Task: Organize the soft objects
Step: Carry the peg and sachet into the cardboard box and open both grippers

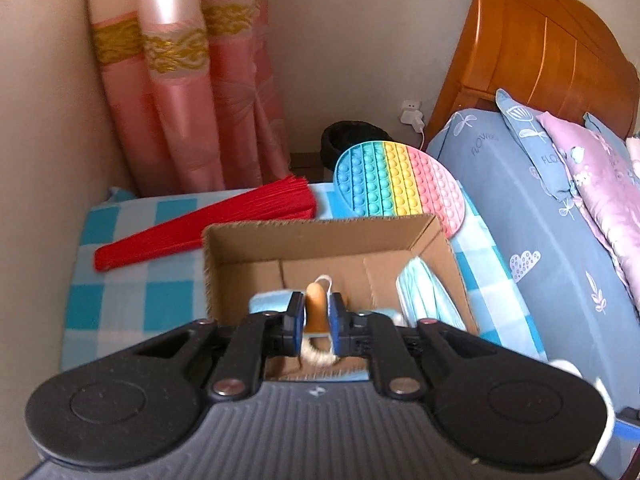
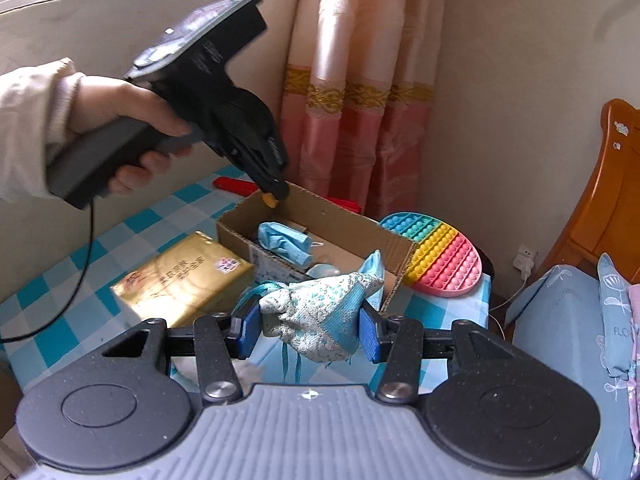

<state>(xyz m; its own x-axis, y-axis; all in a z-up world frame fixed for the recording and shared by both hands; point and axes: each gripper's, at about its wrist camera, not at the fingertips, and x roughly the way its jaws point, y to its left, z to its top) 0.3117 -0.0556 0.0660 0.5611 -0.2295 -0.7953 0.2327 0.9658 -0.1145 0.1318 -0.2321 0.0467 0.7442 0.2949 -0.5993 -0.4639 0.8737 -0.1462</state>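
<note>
Step in hand: loading soft items into the cardboard box (image 2: pixel 320 236), which stands on the checked tabletop (image 1: pixel 112 304).

Right gripper (image 2: pixel 308 330): partly open jaws, pressed on both sides of a blue-and-white brocade pouch (image 2: pixel 320 312), its tassel cords hanging below. It is held above the tabletop, just short of the near end of the box.

Left gripper (image 1: pixel 316 320): jaws narrow, over the box. A small tan, cork-like piece with a white loop (image 1: pixel 315 300) sits between the pads. From the right wrist view it shows as an orange tip (image 2: pixel 271 201) at the far rim. Whether the pads grip it or have let go cannot be told from these views; it appears loosely held at best.

Contents already in the box: crumpled blue face masks (image 2: pixel 284 240), one against the right wall (image 1: pixel 428 296).

Outside the box: a red folded fan (image 1: pixel 208 220), a rainbow pop-bubble mat (image 1: pixel 400 184) leaning behind it, and a gold packet (image 2: pixel 180 276) beside it.

Next move, as judged: carry the pouch forward over the open box, lower it clear of the rim, then open the jaws. The left gripper should clear the opening first, to avoid a collision.
</note>
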